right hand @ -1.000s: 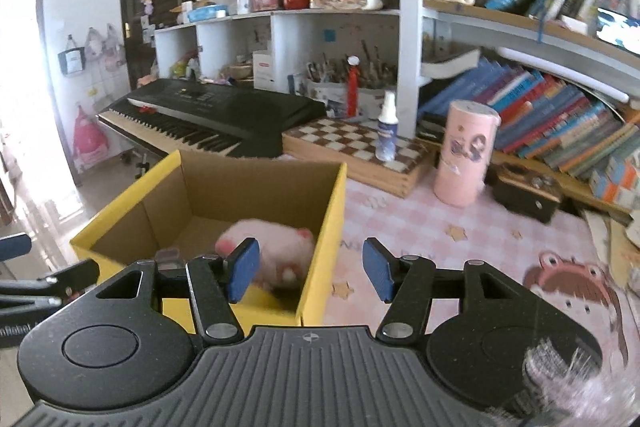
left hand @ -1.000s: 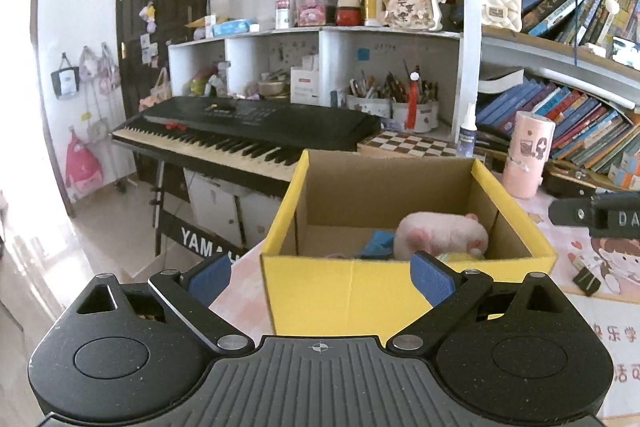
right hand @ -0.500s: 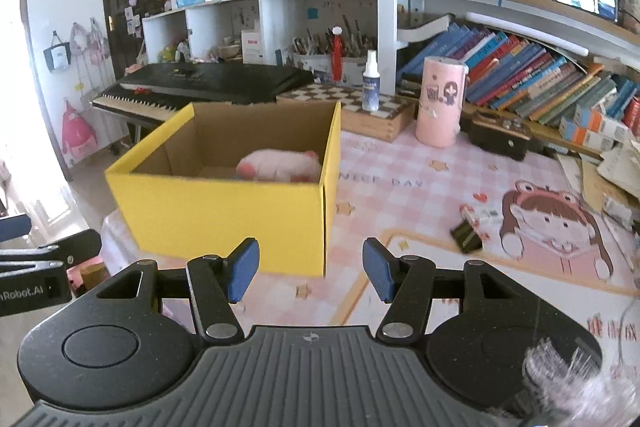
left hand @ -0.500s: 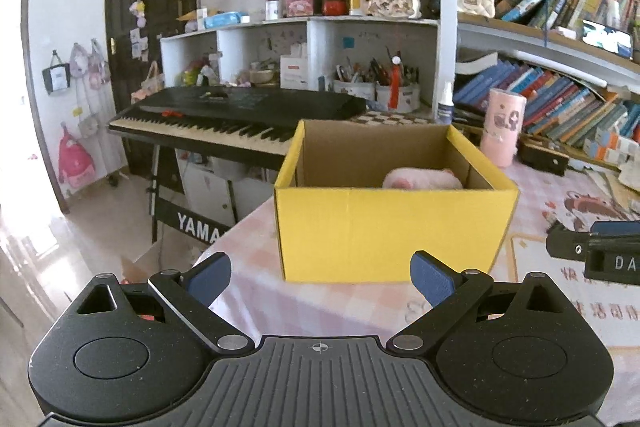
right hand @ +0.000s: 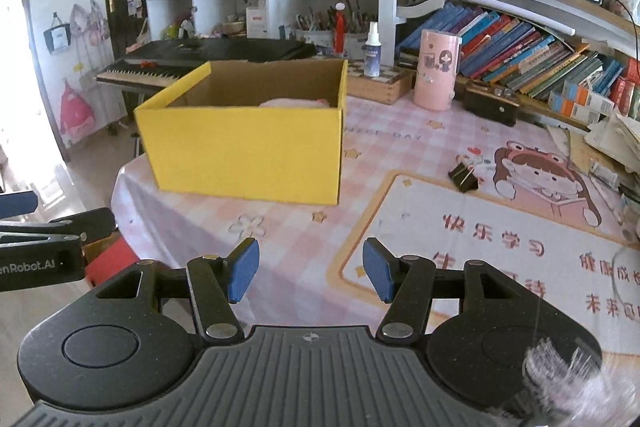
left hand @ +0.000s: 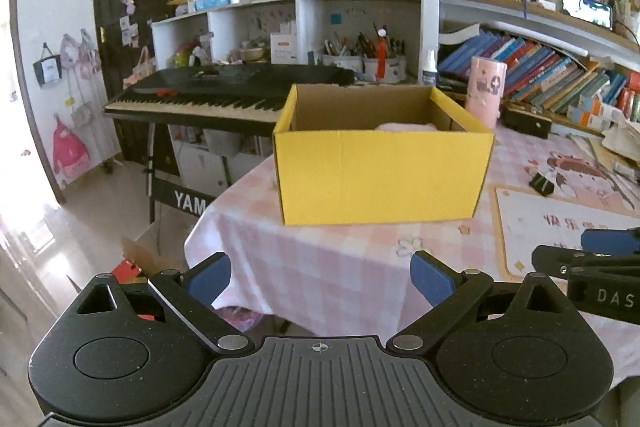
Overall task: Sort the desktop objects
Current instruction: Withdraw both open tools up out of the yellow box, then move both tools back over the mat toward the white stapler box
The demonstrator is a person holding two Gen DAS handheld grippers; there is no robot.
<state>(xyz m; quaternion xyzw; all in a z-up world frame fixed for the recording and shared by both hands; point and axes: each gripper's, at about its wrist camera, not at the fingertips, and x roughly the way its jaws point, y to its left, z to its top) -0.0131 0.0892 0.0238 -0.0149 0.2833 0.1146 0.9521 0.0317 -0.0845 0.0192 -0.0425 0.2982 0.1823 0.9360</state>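
Now pink checked tablecloth (right hand: 400, 147), yellow box (right hand: 248, 151), bookshelves (right hand: 520, 59) behind; both claws (left hand: 320, 277) (right hand: 310, 275) apart, empty.

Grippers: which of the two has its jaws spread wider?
The left gripper: its blue pads stand far apart, while those of the right gripper sit closer. Both are empty.

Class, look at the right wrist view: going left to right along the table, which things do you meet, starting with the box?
yellow box → spray bottle → pink cylinder → black binder clip
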